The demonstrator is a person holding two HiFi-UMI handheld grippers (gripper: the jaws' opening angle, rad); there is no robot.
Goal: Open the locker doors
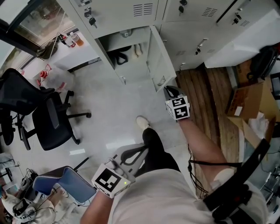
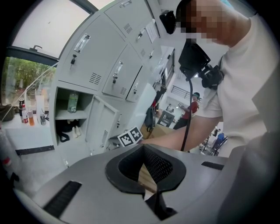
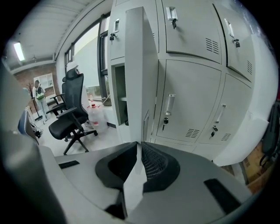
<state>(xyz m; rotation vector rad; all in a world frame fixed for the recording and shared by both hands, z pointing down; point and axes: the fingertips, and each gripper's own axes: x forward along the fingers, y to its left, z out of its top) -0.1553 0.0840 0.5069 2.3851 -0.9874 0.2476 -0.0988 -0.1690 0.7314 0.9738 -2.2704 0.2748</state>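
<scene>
A bank of light grey lockers (image 1: 144, 11) stands ahead. One low door (image 1: 159, 57) is swung out, and its compartment (image 1: 127, 50) shows dark items and a shelf. My right gripper (image 1: 168, 89) is at that door's free edge. In the right gripper view the door edge (image 3: 140, 78) runs down between the jaws, and the right gripper (image 3: 139, 144) is shut on it. Neighbouring doors (image 3: 188, 100) are closed, with keys in their locks. My left gripper (image 1: 144, 148) hangs low by the person's leg, away from the lockers. Its tips meet on nothing (image 2: 142, 146). The open door (image 2: 103, 120) also appears in the left gripper view.
A black office chair (image 1: 48, 118) stands at the left and a blue seat (image 1: 65, 181) at the lower left. Bottles (image 1: 72, 40) line a ledge by the window. A cardboard box (image 1: 247, 100) sits on wooden flooring (image 1: 205, 100) at the right. A water jug (image 3: 94, 116) stands near the lockers.
</scene>
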